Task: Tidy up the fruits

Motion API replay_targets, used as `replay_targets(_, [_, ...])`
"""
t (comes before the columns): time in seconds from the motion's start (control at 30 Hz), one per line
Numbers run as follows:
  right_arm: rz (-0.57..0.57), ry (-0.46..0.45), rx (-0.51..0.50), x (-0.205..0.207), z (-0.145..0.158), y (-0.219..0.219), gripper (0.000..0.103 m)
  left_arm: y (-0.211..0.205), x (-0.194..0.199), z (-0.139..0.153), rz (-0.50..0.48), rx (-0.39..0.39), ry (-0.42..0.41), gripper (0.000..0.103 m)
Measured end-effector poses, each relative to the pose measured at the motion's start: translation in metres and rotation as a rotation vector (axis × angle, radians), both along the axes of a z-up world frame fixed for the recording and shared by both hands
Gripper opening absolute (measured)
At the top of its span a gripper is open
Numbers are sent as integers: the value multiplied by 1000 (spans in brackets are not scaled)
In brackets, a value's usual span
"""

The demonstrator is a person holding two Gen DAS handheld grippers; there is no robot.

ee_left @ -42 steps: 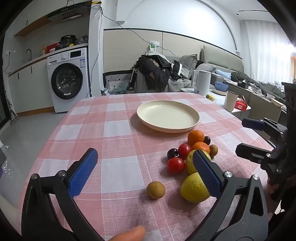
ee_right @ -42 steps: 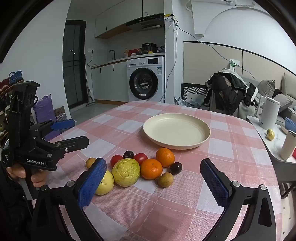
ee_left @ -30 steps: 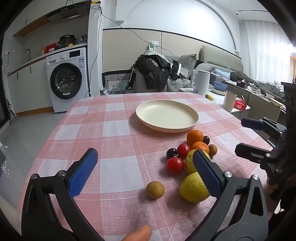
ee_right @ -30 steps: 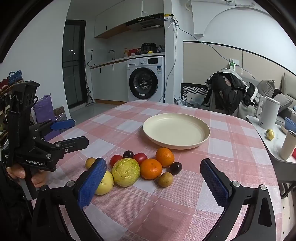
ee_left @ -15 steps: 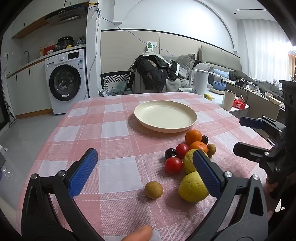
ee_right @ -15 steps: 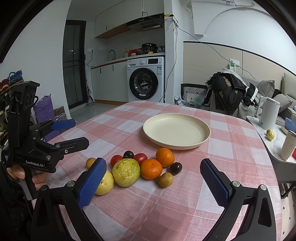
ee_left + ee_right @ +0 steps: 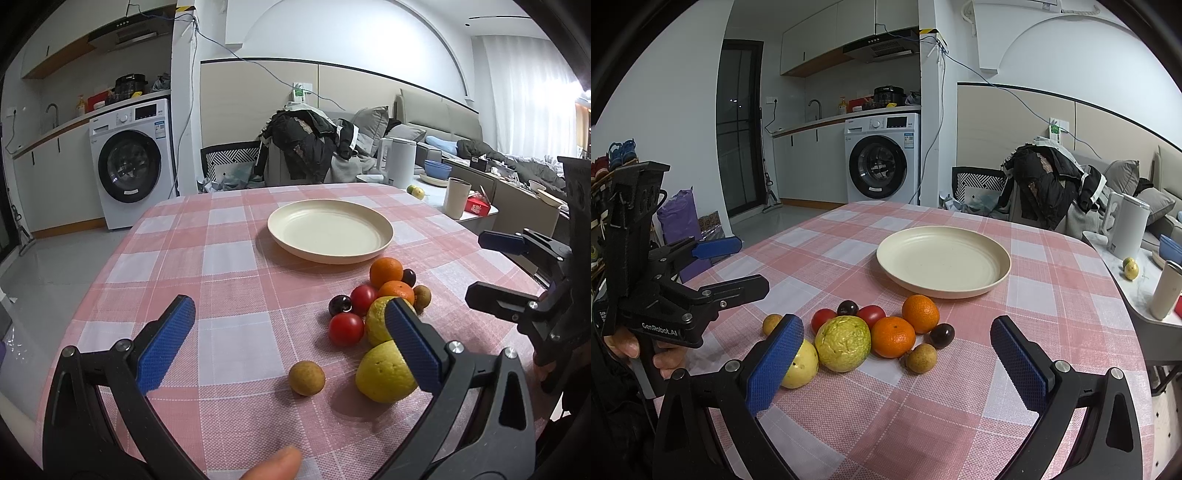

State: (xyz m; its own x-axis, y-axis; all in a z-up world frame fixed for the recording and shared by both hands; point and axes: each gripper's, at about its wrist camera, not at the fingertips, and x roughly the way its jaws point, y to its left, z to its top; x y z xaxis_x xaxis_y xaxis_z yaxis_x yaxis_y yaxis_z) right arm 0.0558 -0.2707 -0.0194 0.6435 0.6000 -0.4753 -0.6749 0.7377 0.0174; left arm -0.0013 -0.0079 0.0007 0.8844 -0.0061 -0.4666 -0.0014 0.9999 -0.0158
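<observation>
An empty cream plate [image 7: 330, 231] [image 7: 943, 260] sits on the pink checked tablecloth. In front of it lies a cluster of fruit: two oranges [image 7: 893, 336], two tomatoes [image 7: 346, 329], dark plums [image 7: 942, 334], a yellow-green guava [image 7: 842, 343], a yellow fruit [image 7: 384, 371] and small brown longans [image 7: 306, 378]. My left gripper [image 7: 291, 343] is open and empty, hovering near the front-left of the cluster. My right gripper [image 7: 897, 363] is open and empty, hovering in front of the cluster. Each gripper shows in the other's view.
A side table at the right holds a white kettle [image 7: 1126, 225], a cup [image 7: 458, 196] and a red box. A chair draped with dark clothes [image 7: 306, 147] stands behind the table. A washing machine [image 7: 882, 159] is at the back.
The left gripper has drifted slightly; the scene has shifted a little left in its view. The right gripper and the fruit have not moved.
</observation>
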Motion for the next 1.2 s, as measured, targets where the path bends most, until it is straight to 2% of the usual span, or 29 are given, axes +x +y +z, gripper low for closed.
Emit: replay_targets(1.2, [0, -2, 0, 0, 0, 0, 103, 8, 1, -4, -8, -2, 12, 102])
